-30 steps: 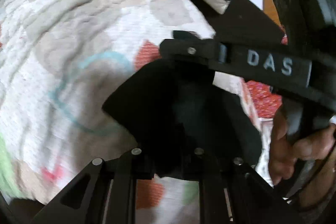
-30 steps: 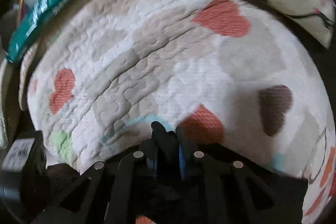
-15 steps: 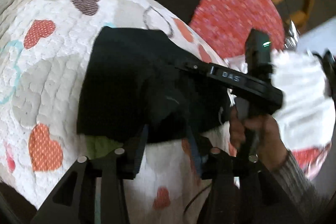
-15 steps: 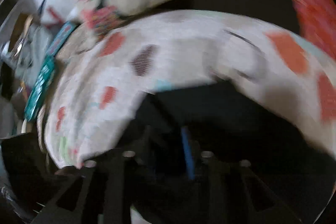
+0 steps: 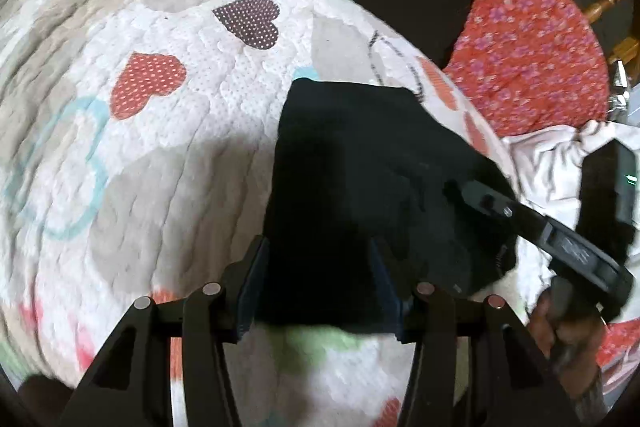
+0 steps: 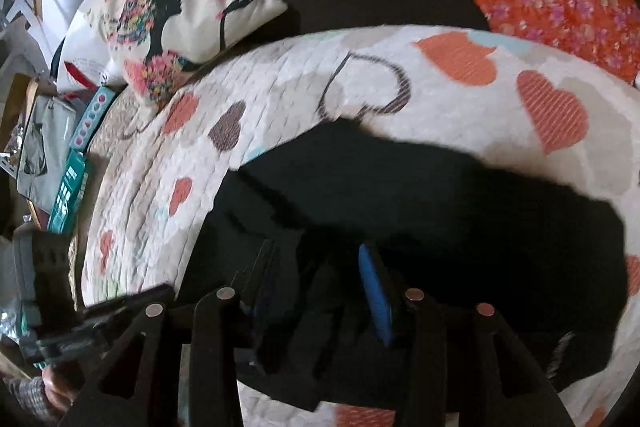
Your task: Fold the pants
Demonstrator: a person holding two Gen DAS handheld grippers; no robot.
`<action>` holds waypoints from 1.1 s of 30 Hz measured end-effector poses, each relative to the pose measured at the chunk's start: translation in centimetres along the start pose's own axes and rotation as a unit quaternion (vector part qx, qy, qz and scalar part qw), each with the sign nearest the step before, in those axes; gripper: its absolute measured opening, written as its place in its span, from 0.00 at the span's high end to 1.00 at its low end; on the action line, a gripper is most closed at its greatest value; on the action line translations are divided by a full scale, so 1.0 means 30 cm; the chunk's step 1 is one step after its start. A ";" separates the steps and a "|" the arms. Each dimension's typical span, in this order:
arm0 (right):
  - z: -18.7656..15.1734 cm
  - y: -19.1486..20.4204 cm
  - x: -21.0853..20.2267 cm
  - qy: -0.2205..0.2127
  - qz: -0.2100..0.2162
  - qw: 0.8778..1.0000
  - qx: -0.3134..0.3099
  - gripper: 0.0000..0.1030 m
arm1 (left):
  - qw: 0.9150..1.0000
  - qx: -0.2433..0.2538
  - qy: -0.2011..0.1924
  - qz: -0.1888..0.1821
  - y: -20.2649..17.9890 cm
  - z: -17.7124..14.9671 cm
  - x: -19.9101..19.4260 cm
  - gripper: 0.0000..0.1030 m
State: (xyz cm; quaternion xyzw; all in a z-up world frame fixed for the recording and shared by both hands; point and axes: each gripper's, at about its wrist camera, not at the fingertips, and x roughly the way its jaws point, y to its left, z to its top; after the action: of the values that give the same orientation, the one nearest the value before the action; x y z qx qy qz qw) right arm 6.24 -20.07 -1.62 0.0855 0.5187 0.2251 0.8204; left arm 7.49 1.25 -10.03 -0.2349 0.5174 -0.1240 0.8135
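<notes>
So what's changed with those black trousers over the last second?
Both grippers opened. A second ago the left gripper and right gripper pinched the black pants lifted above the heart quilt; now the fingers are spread, and the pants lie folded on it. The quilt and pillow stayed put.

Left gripper: seen from its own camera at 6 o'clock, fingers spread wide, pointing toward 12 o'clock, dark cloth lying between them with no visible pinch. Right gripper: entering the same view from 4 o'clock, angled toward 10 o'clock, held at the handle by the right hand at 5 o'clock. Right gripper in its own view: fingers parted, blue pad exposed on the right finger. Left gripper at 8 o'clock there, gripped by the left hand at 7 o'clock, blurred.
</notes>
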 end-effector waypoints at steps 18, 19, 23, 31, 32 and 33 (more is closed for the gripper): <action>0.170 0.448 0.518 0.175 -0.078 0.964 -0.186 0.90 | 0.999 -0.021 0.021 0.015 0.019 -0.036 0.041 0.87; 0.172 0.458 0.516 0.173 -0.080 0.964 -0.185 0.91 | 0.999 -0.024 0.022 0.015 0.033 -0.036 0.028 0.87; 0.172 0.487 0.526 0.172 -0.073 0.967 -0.172 0.91 | 0.998 -0.052 0.026 0.003 0.119 -0.037 -0.031 0.87; 0.178 0.599 0.582 0.157 -0.033 0.973 -0.167 0.86 | 0.996 -0.073 0.023 0.043 0.260 -0.040 -0.125 0.78; 0.182 0.581 0.581 0.158 -0.029 0.974 -0.161 0.84 | 0.996 -0.079 0.027 0.031 0.274 -0.045 -0.143 0.77; 0.184 0.557 0.558 0.153 -0.020 0.977 -0.150 0.81 | 0.996 -0.081 0.026 0.024 0.281 -0.049 -0.167 0.75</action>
State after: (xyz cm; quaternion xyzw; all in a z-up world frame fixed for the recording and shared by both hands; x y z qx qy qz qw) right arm 12.51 2.88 -6.52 -0.0846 0.5999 0.2943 0.7391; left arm 3.65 10.34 -10.94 -0.2844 0.5523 -0.0676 0.7807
